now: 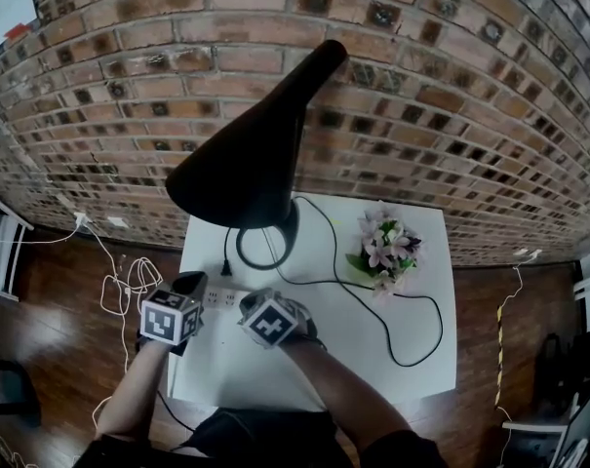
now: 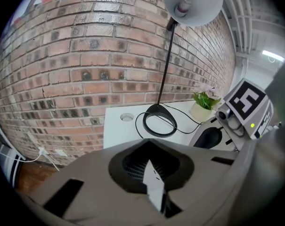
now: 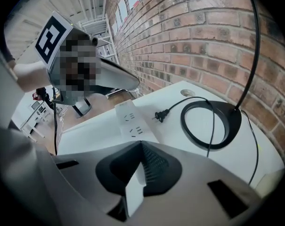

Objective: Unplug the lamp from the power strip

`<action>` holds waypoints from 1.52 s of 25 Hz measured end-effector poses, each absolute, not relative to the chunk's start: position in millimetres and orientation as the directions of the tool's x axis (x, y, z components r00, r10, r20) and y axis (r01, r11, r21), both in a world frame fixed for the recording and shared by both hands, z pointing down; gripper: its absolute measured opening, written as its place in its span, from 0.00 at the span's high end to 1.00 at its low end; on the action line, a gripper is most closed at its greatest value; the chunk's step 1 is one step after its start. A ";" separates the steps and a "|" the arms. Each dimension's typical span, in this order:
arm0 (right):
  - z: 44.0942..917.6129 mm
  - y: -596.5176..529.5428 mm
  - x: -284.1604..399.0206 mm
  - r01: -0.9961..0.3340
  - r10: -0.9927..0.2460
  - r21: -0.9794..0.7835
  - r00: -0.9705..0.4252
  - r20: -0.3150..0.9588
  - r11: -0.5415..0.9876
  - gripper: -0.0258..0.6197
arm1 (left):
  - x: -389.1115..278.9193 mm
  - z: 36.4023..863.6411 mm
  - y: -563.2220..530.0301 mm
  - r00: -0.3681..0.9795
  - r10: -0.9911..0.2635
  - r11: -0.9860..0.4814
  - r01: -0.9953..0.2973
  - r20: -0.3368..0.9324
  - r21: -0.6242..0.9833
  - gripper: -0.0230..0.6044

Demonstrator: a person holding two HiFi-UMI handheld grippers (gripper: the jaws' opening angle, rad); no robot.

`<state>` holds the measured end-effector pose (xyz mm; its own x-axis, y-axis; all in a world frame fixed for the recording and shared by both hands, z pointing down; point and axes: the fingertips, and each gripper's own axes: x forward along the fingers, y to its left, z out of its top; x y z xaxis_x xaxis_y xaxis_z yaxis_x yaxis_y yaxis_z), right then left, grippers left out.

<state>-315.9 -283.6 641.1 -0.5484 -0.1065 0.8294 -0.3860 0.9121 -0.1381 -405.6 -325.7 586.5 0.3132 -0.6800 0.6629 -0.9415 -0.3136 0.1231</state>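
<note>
The black lamp stands at the back of the white table [image 1: 324, 359], its shade [image 1: 241, 169] over its ring base [image 1: 268, 242]. The lamp's black plug [image 1: 226, 269] lies loose on the table, out of the white power strip [image 1: 221, 297]. In the right gripper view the plug [image 3: 160, 117] rests just beyond the strip [image 3: 132, 124], near the lamp base [image 3: 213, 124]. My left gripper [image 1: 189, 283] hangs over the strip's left end, shut and holding nothing [image 2: 148, 147]. The right gripper [image 1: 251, 300] is at the strip's right end, jaws together and empty [image 3: 141, 147].
The lamp cord [image 1: 392, 305] loops across the right half of the table. A small pot of pink flowers [image 1: 384, 247] stands right of the lamp base. A brick wall [image 1: 421, 86] closes the back. White cables [image 1: 119, 281] lie on the wooden floor at left.
</note>
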 end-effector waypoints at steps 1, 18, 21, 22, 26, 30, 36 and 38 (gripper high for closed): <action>641.4 -283.9 -315.5 -0.386 -0.108 -0.135 -0.545 0.832 0.912 0.97 | -407.3 586.1 -323.2 0.304 -0.683 -0.311 -0.944 0.664 0.113 0.97; 642.1 -287.5 -324.3 -0.352 -0.182 0.000 -0.482 0.857 0.936 0.97 | -435.2 556.7 -285.0 0.230 -0.754 -0.250 -0.967 0.615 0.055 0.96; 642.0 -284.5 -327.9 -0.343 -0.195 0.020 -0.484 0.853 0.939 0.97 | -434.1 549.7 -283.4 0.228 -0.767 -0.249 -0.967 0.600 0.049 0.96; 640.1 -282.6 -328.7 -0.346 -0.197 0.019 -0.487 0.851 0.938 0.97 | -434.0 546.9 -282.9 0.227 -0.772 -0.248 -0.968 0.593 0.047 0.96; 621.0 -281.2 -334.9 -0.356 -0.230 0.042 -0.504 0.833 0.934 0.97 | -439.0 534.9 -283.1 0.221 -0.793 -0.242 -0.969 0.568 0.039 0.96; 578.0 -279.1 -352.8 -0.331 -0.251 0.059 -0.575 0.779 0.942 0.97 | -437.2 523.9 -281.0 0.262 -0.790 -0.262 -0.962 0.554 0.081 0.96; 500.7 -270.7 -369.4 -0.313 -0.292 0.094 -0.680 0.672 0.945 0.97 | -427.2 463.3 -276.6 0.361 -0.858 -0.290 -0.927 0.365 0.237 0.97; 474.2 -262.0 -374.3 -0.304 -0.298 0.102 -0.719 0.628 0.947 0.97 | -425.9 436.9 -273.0 0.394 -0.877 -0.316 -0.905 0.275 0.286 0.97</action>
<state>-374.3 -262.0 474.2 -0.7187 -0.2979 0.6283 -0.3037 0.9473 0.1017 -425.9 -273.0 436.9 0.3936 -0.8772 0.2751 -0.9045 -0.3160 0.2863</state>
